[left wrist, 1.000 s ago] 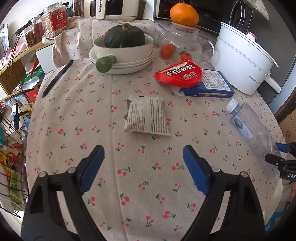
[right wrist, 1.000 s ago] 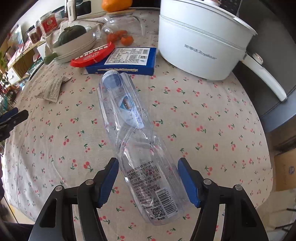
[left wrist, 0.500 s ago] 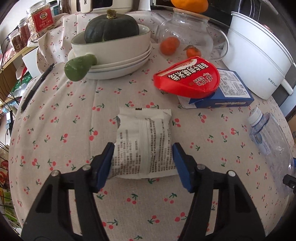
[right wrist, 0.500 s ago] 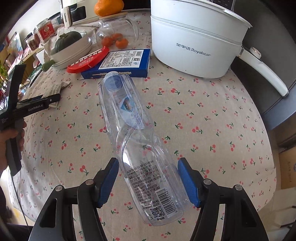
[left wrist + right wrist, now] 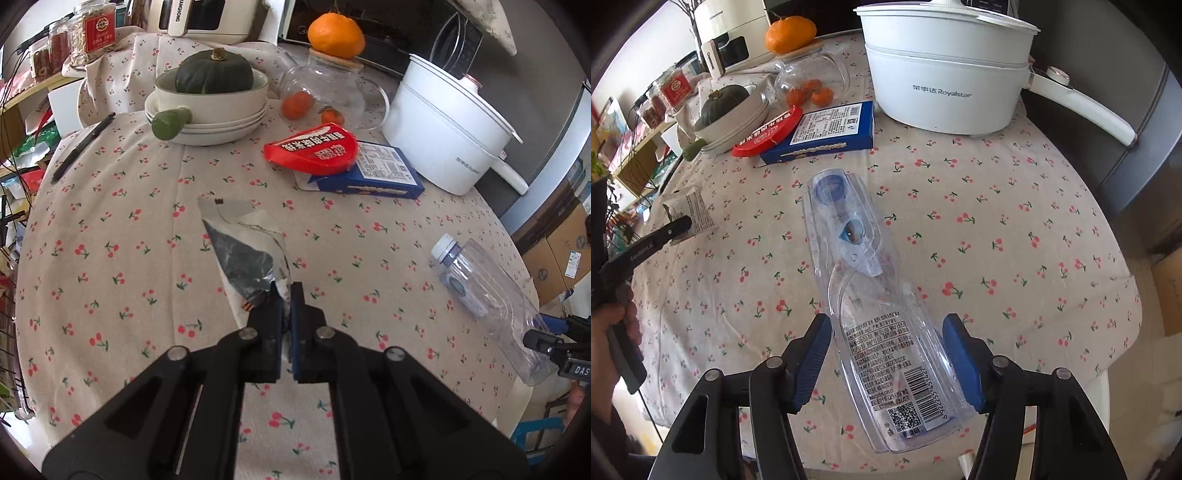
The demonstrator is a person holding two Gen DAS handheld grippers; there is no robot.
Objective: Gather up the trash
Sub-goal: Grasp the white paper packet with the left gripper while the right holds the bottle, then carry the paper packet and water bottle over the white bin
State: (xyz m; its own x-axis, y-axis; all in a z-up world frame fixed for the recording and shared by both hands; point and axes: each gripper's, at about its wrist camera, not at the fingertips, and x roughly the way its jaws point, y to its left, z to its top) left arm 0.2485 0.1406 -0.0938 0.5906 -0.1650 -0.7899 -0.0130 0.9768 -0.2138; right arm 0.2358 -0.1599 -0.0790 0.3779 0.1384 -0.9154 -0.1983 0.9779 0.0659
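The left wrist view showed the left gripper point(image 5: 286, 295) just clamped on the wrapper point(image 5: 251, 258) above the tablecloth point(image 5: 110, 229), while the right gripper point(image 5: 886, 354) straddled the bottle point(image 5: 871, 306), jaws narrowing, pads not visibly pressing, likely needing a squeeze before lifting.

left tongs point(image 5: 285, 295) closed on wrapper point(image 5: 251, 254) | wrapper crumpled, lifted

You are looking at these legible markings only. The white cooking pot point(image 5: 945, 92), at twelve o'clock in the right wrist view, is showing "Royalstar" after Chinese characters. The clear plastic bottle point(image 5: 886, 350), at six o'clock, is carrying a barcode reading "6 922255 451427". The left gripper point(image 5: 679, 227), at nine o'clock, is bearing "GenRobot.AI".
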